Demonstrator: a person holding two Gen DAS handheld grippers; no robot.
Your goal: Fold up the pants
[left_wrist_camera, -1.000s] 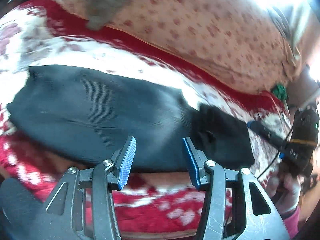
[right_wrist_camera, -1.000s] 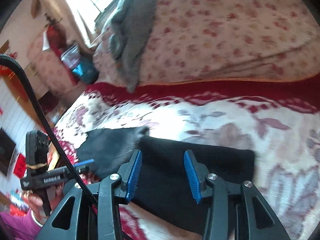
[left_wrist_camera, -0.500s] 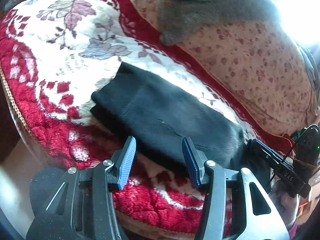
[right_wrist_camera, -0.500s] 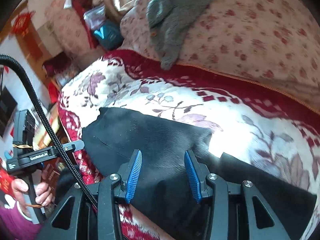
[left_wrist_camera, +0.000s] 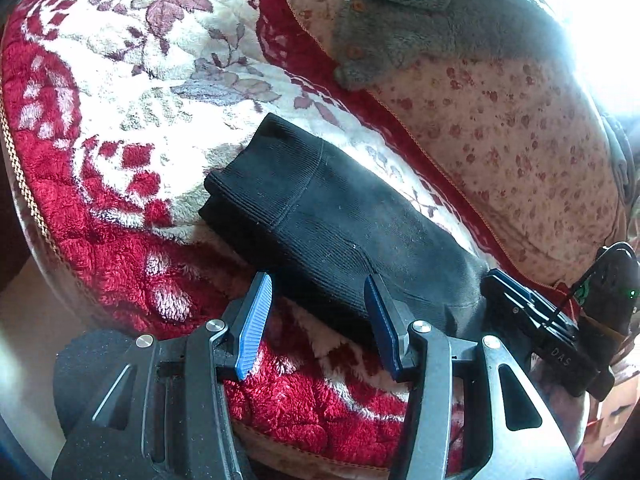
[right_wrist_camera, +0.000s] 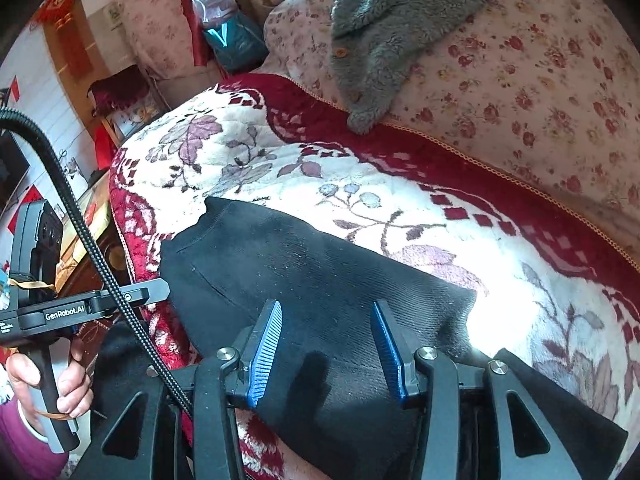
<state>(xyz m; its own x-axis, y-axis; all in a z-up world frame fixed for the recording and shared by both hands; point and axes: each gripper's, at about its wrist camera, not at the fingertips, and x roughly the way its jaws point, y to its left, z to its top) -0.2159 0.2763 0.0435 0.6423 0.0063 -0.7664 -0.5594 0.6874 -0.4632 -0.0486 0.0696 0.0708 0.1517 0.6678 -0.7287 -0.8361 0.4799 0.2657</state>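
Pants folded on the sofa seat, both grippers above them

Pants [left_wrist_camera: 332,216], black and ribbed, lie folded into a long flat band across the plush red-and-cream floral cover [left_wrist_camera: 132,92] of the sofa seat. One squared end points toward the sofa's arm; the near long edge runs close to the red front border of the cover.

Left gripper [left_wrist_camera: 316,320]: jaws apart, blue pads bare, nothing between them. It sits over the near edge of the pants, tilted downward. I cannot tell whether the pad tips touch the cloth.

Right gripper [right_wrist_camera: 326,352]: jaws apart and opening, pads clear of the fabric. Black cloth fills the gap behind them and the gripper's shadow falls on it. In the left wrist view this gripper appears at the far right, at the other end of the band.

Hand [right_wrist_camera: 48,384] wrapped around the left gripper's grip, seen at the lower left of the right wrist view, with a purple sleeve below it.

Backrest cushion [right_wrist_camera: 540,92], cream with small red flowers, stands behind the seat. Grey fleece garment [right_wrist_camera: 384,20] with buttons is draped over it, its corner hanging down to the red border.
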